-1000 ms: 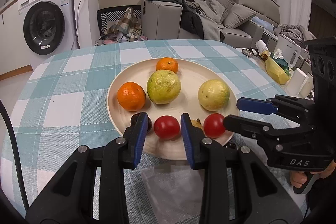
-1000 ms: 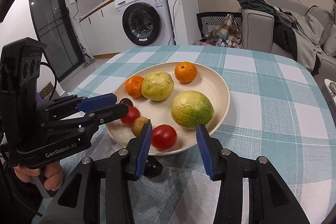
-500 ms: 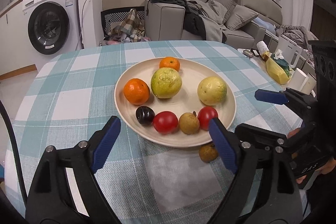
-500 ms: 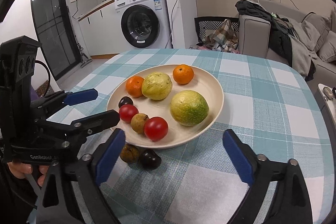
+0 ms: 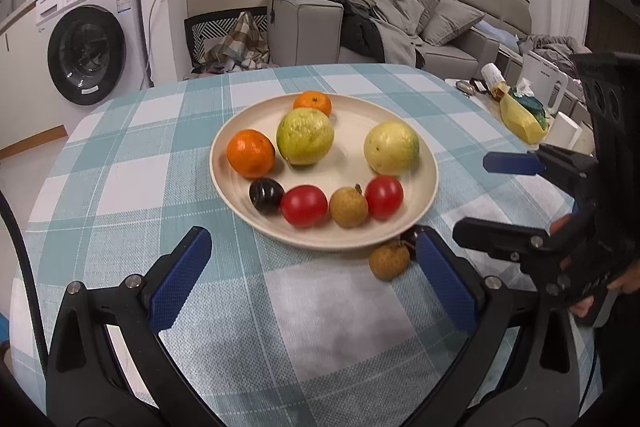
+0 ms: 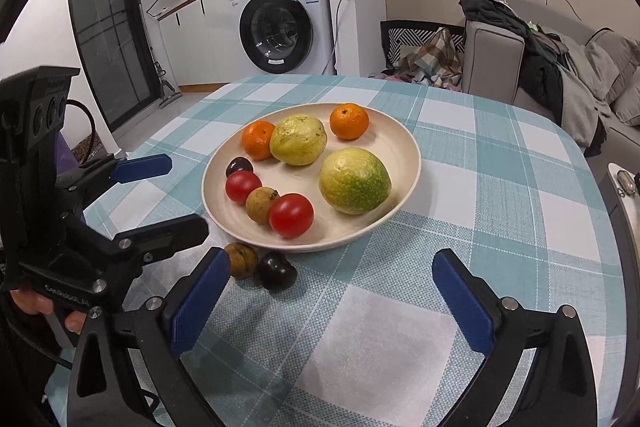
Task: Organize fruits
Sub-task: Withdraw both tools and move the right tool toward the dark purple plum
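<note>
**Fingers wide apart, two fruits left off the plate**

Fingers spread wide on both the left gripper (image 5: pixel 314 279) and the right gripper (image 6: pixel 332 295), holding nothing, hovering low over the near edge of the surface (image 5: pixel 132 163). On the plate (image 6: pixel 404 143): two oranges, two large yellow-green fruits, two red tomatoes (image 6: pixel 291 215), one brown longan-like fruit, one dark plum. Off the plate, touching each other just beside its near rim: a brown fruit (image 6: pixel 241 259) and a dark plum (image 6: pixel 276 270). Judged mostly done, with those two strays apparently remaining to be lifted in. Round surface covered by a teal-and-white checked cloth. Beyond it, a washing machine (image 6: pixel 280 31), a grey sofa (image 5: pixel 440 23) heaped with clothes, a dark glass door.
</note>
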### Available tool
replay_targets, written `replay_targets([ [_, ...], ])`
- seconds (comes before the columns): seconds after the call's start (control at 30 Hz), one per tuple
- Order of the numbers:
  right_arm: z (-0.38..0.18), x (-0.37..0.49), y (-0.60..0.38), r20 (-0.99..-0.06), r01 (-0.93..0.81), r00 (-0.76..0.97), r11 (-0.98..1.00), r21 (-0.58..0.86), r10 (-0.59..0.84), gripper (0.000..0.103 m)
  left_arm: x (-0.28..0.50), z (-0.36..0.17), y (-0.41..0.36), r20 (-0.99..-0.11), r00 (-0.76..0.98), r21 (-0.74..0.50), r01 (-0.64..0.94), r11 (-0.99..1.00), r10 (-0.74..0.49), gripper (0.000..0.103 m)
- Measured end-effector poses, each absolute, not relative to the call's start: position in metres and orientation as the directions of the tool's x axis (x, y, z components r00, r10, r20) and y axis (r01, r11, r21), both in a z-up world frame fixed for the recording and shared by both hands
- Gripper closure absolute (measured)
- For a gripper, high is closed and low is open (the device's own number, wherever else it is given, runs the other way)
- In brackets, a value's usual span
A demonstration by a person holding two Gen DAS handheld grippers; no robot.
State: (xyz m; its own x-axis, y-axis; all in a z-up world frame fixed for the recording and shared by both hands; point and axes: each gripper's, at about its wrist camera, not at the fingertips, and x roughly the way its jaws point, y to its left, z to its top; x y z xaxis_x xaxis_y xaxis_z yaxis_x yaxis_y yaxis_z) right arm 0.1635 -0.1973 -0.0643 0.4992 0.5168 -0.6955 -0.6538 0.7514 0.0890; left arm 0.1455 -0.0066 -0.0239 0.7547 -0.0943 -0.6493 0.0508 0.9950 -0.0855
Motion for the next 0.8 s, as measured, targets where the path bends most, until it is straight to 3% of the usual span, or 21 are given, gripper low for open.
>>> replay_targets([
  [0.43, -0.079, 0.166, -0.195, -0.752, -0.669, 0.416, 0.732, 0.128, 0.512, 0.001, 0.151, -0.031, -0.006, -0.683, 0.721, -0.107, 0.06, 0.992, -0.118, 0.001],
  [0.6, -0.083, 0.164, -0.19, -0.762, -0.688, 0.383, 0.712, 0.142, 0.522, 0.019, 0.152, -0.03, -0.005, -0.683, 0.721, -0.11, 0.057, 0.992, -0.117, 0.001],
  [0.8, -0.086, 0.159, -0.18, -0.77, -0.719, 0.359, 0.683, 0.132, 0.527, 0.028, 0.153, -0.03, -0.001, -0.682, 0.724, -0.107, 0.039, 0.993, -0.102, 0.001],
])
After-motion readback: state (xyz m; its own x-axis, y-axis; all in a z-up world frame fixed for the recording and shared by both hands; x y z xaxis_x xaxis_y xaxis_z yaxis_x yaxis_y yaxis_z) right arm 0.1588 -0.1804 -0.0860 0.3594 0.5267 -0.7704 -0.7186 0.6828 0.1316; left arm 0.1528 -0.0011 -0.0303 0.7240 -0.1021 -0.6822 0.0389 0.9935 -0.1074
